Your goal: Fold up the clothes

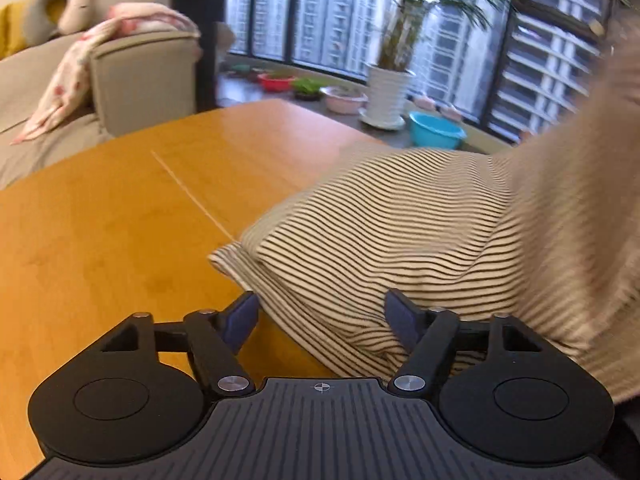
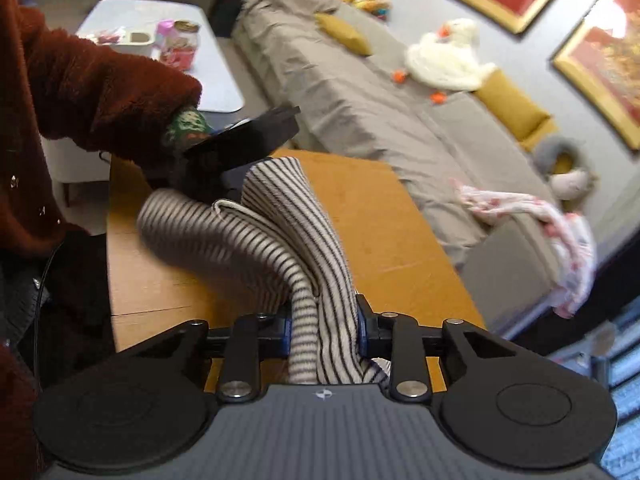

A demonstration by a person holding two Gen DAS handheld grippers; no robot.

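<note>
A cream garment with thin dark stripes (image 1: 392,232) lies bunched on the orange wooden table (image 1: 120,240). My left gripper (image 1: 322,320) is open, its blue-padded fingers (image 1: 240,320) spread on either side of the garment's near folded edge, just above the table. My right gripper (image 2: 322,328) is shut on the striped garment (image 2: 280,240) and holds a bunch of it lifted off the table (image 2: 400,240); the cloth hangs back toward the left gripper (image 2: 248,136), seen at the far end in a hand with a dark red fuzzy sleeve.
A beige sofa (image 1: 140,76) with a pink-patterned cloth (image 1: 80,72) stands past the table's left side. A potted plant (image 1: 386,92) and plastic bowls (image 1: 434,130) line the window. A white coffee table (image 2: 160,40) with jars is beyond.
</note>
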